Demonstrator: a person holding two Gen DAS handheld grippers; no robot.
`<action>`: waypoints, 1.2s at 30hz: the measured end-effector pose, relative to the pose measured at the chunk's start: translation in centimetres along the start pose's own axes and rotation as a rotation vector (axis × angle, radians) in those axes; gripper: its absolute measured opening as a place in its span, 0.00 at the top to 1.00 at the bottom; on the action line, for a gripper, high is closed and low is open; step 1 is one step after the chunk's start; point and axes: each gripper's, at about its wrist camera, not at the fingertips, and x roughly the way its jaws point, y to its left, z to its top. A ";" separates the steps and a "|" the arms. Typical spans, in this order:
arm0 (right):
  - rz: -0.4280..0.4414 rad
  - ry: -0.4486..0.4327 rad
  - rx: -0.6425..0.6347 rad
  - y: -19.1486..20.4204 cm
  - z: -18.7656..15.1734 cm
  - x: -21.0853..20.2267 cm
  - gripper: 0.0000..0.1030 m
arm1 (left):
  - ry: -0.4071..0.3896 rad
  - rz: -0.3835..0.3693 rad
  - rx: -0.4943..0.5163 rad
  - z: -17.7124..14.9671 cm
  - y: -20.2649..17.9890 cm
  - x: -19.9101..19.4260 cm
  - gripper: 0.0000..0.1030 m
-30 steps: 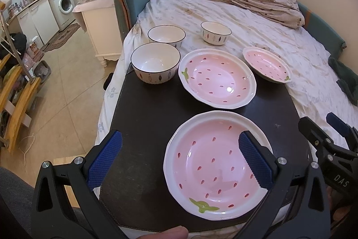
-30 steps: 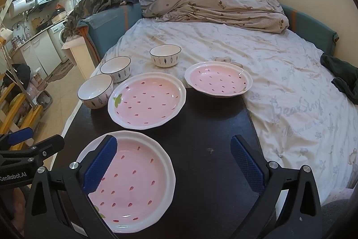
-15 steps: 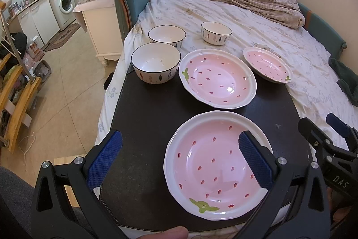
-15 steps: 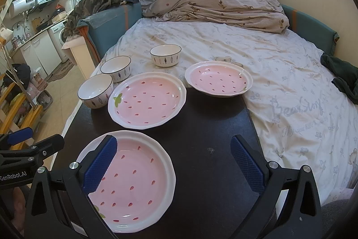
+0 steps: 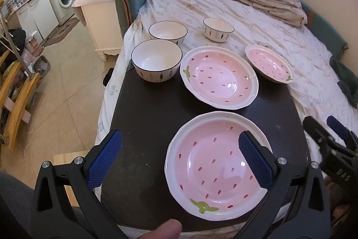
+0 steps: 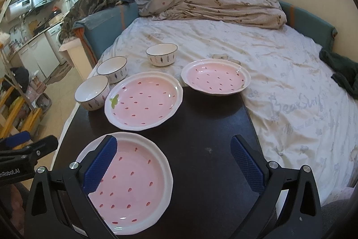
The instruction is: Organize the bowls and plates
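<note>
Three pink strawberry plates and three white bowls lie on a dark board [image 5: 147, 118] and the bed. The near plate [image 5: 214, 162] [image 6: 132, 189] sits at the board's front. The middle plate [image 5: 219, 77] [image 6: 143, 100] is behind it, and a smaller plate [image 5: 268, 63] [image 6: 216, 77] rests half on the sheet. The near bowl [image 5: 156, 63] [image 6: 92, 93], a second bowl [image 5: 167, 31] [image 6: 113, 68] and a far bowl [image 5: 218, 29] [image 6: 161, 54] stand at the back left. My left gripper [image 5: 179, 158] is open and empty above the board's front. My right gripper [image 6: 174, 165] is open and empty too.
A white patterned bedsheet [image 6: 279, 82] spreads to the right, with a rumpled duvet [image 6: 214, 3] at the far end and a dark green cloth [image 6: 340, 73] at the right edge. The floor [image 5: 67, 93] drops off left of the board.
</note>
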 end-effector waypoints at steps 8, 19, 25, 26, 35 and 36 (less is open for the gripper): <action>0.033 0.044 0.069 -2.6 2.8 1.5 0.00 | 0.091 0.066 -0.019 3.4 -0.2 3.0 0.00; 0.107 0.238 0.342 -9.2 5.9 10.0 0.00 | 0.292 0.062 -0.069 6.4 0.0 11.1 0.00; 0.147 0.277 0.449 -12.1 7.1 14.2 0.02 | 0.316 0.041 -0.177 7.5 0.8 13.7 0.03; 0.167 0.289 0.455 -12.3 7.3 15.1 0.04 | 0.324 0.037 -0.189 7.6 0.9 14.2 0.06; 0.364 0.450 0.448 -10.1 6.6 21.1 0.48 | 0.399 -0.025 -0.278 8.0 0.8 18.5 0.40; 0.371 0.463 0.429 -9.6 6.6 21.4 0.52 | 0.413 -0.034 -0.282 7.9 0.8 19.1 0.46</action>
